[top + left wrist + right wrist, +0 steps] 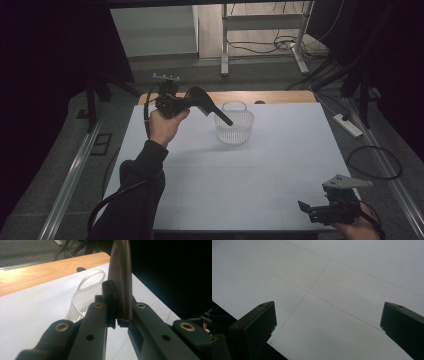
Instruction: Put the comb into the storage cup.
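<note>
My left gripper (187,102) is up above the far left part of the white table (250,175), shut on a dark curved object (205,102) with a ribbed face (122,277). The object's thin tip slants down to the right, over the rim of a small white mesh basket (234,125) with a hoop handle (82,297). In the left gripper view the jaws (117,315) pinch the object's lower edge. My right gripper (306,207) rests low at the table's front right corner, open, with bare white tabletop (337,277) between its fingers (327,322).
A wooden strip (270,96) borders the table's far edge. On the floor to the right lie a white power strip (347,125) and a looped cable (375,162). A metal desk frame (225,45) stands beyond the table.
</note>
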`<state>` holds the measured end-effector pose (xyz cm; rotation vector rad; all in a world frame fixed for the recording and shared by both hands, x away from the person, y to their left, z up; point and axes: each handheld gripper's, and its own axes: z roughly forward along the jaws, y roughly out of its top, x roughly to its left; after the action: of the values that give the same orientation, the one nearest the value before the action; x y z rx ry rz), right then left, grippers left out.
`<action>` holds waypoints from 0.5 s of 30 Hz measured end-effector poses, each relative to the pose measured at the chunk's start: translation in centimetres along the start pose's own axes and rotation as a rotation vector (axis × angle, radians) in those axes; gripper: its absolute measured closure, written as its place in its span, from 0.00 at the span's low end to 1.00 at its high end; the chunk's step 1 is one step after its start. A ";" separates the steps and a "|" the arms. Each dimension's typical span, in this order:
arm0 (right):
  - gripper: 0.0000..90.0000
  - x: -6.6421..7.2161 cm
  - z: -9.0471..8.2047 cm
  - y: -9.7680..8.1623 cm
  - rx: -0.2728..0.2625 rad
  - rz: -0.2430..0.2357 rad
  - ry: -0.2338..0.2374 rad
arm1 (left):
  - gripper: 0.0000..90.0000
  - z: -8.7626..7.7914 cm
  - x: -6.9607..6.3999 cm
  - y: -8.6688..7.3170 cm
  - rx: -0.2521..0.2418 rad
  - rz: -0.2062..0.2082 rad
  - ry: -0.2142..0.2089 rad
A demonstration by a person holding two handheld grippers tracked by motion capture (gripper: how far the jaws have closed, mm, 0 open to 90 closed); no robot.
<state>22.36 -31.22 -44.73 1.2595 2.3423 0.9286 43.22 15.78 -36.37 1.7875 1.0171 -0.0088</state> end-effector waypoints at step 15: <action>0.02 0.0 0.0 0.0 0.002 -0.007 0.003 | 0.97 3.1 0.3 -0.1 0.010 0.006 0.001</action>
<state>22.33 -31.19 -44.74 1.2511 2.3485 0.9275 44.69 13.62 -37.98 1.7998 1.0137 -0.0095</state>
